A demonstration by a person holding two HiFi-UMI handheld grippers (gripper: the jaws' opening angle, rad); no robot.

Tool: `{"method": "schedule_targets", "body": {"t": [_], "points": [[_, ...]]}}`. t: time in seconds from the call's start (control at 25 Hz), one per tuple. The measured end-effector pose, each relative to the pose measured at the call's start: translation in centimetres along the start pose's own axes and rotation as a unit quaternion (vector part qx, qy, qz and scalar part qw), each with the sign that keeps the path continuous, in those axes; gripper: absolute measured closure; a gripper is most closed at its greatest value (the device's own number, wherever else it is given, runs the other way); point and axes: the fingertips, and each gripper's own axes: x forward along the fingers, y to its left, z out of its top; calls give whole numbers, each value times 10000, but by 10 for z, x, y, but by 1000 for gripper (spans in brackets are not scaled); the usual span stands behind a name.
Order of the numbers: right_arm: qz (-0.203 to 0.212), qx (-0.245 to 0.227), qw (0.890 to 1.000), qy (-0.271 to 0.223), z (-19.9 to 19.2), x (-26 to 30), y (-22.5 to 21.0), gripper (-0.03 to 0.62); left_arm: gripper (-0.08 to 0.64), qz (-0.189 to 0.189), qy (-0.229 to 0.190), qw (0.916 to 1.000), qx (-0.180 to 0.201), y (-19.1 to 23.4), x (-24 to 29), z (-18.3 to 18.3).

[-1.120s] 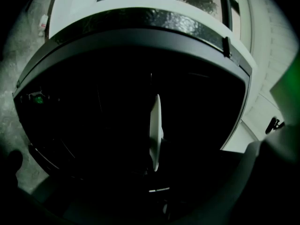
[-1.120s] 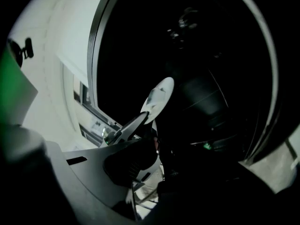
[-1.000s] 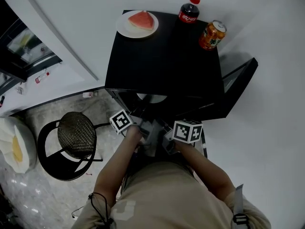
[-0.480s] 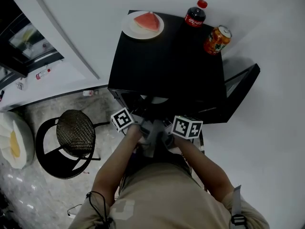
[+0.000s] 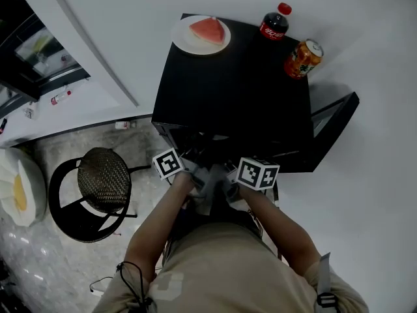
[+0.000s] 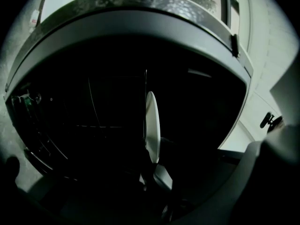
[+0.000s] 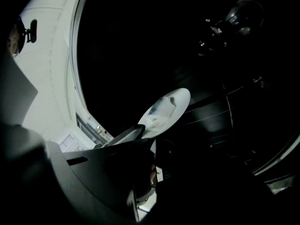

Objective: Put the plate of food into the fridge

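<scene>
**Ana:** Where is the plate of food [image 6: 152, 121] sitting?

**Ben:** It is sitting inside the dark fridge [image 5: 228, 77], on a wire shelf [image 7: 211, 118], right in front of both sets of fingers.

**Ana:** What is the left gripper [image 6: 153, 175] doing?

**Ben:** Its fingers have just been opening. They are letting go, and the plate's near edge is lying loose at their tips.

**Ana:** And the right gripper [image 7: 146, 134]?

**Ben:** Its fingers have just been closing. The plate's near edge is poking in between them, and a pale lump of food [image 7: 161, 108] is lying just past the tips. It is too dark to tell if they are pinching.

**Ana:** Is anything sitting higher up?

**Ben:** Yes, on top of the fridge, above and beyond the fingers. A second plate [image 5: 201, 34] is holding a melon slice [image 5: 207, 29]. A cola bottle [image 5: 275, 23] and a can [image 5: 303, 59] are standing farther right. The door [image 5: 332, 119] is hanging open, off to the right of the right fingers.
</scene>
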Motion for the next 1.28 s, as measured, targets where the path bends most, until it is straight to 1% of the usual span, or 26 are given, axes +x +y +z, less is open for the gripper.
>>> {"method": "schedule_targets", "body": {"t": [0.24,0.44,0.52,0.6,0.76,1.0,1.04,1.16,1.2,1.28], "points": [[-135,-15,9999,3,3,2,-6,528,477,86,125,9996,245,-4,-6,-5],[-130,-14,9999,2,4,2,-5,528,477,106,73,9992,387,-7,-11,-5],[-137,-9,9999,4,4,2,-6,528,506,99,97,9988,476,-7,-10,-7],[-134,-14,9999,21,3,2,-6,528,520,116,108,9984,545,-6,-8,-7],[-91,-116,9998,113,0,-1,-5,528,522,228,67,9983,540,-3,-4,-4],[-183,-168,9992,325,-17,-12,-10,528,522,149,-22,9988,469,-3,-1,-2],[-186,-182,9991,348,-19,-14,-9,528,522,144,-33,9987,492,-4,-1,-2],[-114,-234,9990,370,-24,-17,-5,528,522,119,-13,9974,716,-5,0,1],[-112,-259,9989,379,-25,-18,-4,528,522,93,-21,9974,714,-5,0,2],[-126,-285,9987,396,-27,-20,-5,528,522,-24,-77,9984,553,-8,-1,1]]}}
